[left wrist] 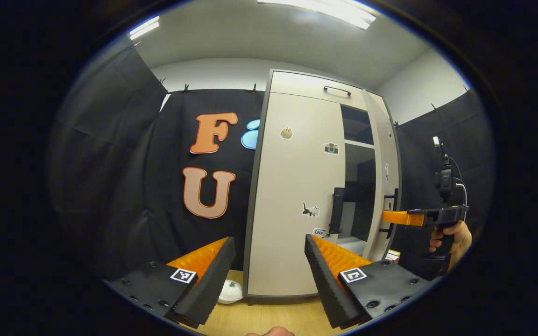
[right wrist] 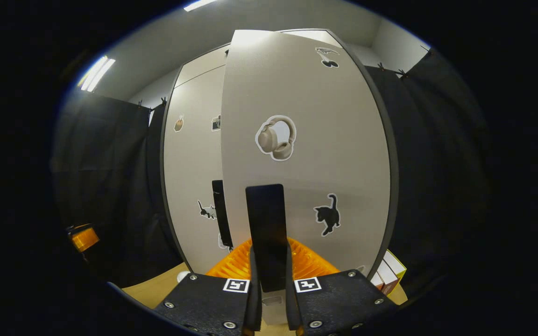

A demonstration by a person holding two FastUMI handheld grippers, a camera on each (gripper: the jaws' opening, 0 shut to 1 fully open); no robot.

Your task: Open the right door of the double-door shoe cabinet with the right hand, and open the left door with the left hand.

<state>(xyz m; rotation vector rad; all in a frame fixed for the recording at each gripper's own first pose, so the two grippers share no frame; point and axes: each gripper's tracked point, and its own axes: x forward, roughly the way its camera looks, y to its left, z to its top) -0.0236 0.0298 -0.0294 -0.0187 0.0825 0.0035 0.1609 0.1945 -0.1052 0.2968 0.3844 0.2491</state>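
The pale shoe cabinet (left wrist: 297, 84) stands ahead against the booth wall. Its left door (left wrist: 292, 186) is closed, with a black vertical handle (left wrist: 337, 210) at its right edge. My left gripper (left wrist: 269, 261) is open, well short of that door, with nothing between its fingers. The right door (left wrist: 387, 154) stands partly swung out, showing shelves (left wrist: 357, 144) inside. In the right gripper view the right door (right wrist: 306, 140) is close, and my right gripper (right wrist: 270, 261) is shut on its black handle (right wrist: 265, 210). A hand (left wrist: 451, 238) holds the right gripper (left wrist: 397, 217) at that door.
A top flap with a dark handle (left wrist: 336, 89) sits above the doors. A white object (left wrist: 230, 291) lies on the wooden floor (left wrist: 269, 317) left of the cabinet's base. Some boxes (right wrist: 390, 273) stand at the cabinet's lower right. Black cloth walls close in both sides.
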